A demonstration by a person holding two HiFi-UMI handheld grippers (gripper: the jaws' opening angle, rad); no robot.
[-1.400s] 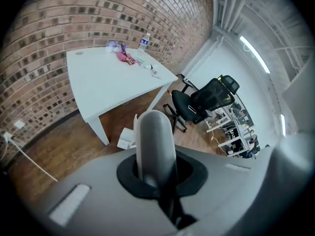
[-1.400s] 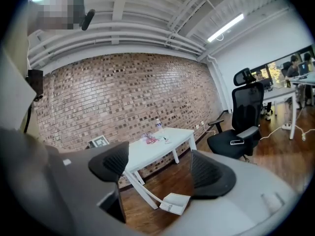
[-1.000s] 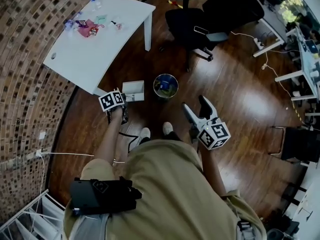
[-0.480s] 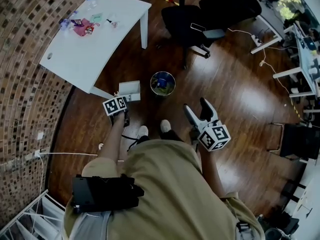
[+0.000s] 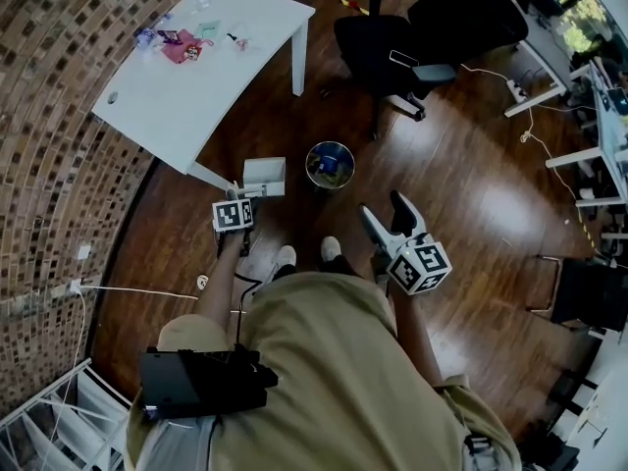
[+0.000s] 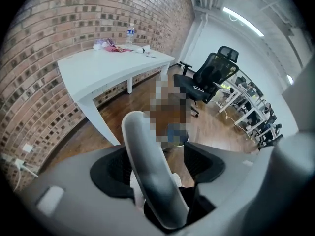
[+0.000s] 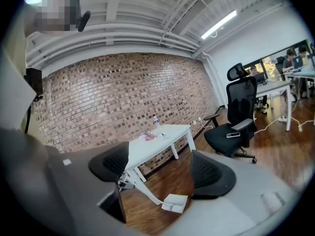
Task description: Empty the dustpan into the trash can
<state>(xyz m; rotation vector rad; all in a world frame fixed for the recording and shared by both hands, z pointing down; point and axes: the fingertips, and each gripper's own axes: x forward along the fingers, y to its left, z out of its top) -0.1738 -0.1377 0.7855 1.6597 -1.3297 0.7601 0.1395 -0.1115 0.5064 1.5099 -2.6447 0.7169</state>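
Dustpan (image 5: 263, 177) sits on the floor (image 5: 461, 184) just beside the trash can (image 5: 329, 165), not yet lifted. Left gripper (image 6: 160, 167) jaws have just opened. What looks like the dustpan's handle (image 6: 140, 141) stands between them, not clamped. Likely lining up the grab, so emptying hasn't started. Versus a second ago, the left gripper has dropped onto the handle. Right gripper (image 5: 383, 207) is unchanged, jaws apart and empty.

An open-plan office in a loft-like room; a curved brick wall (image 5: 49, 165) fills the head view's left; a white table (image 5: 196, 91) stands upper left; black swivel chairs (image 5: 378, 42) at top centre; white desks (image 5: 610, 135) line the right edge; dark wood flooring (image 5: 471, 194) throughout.
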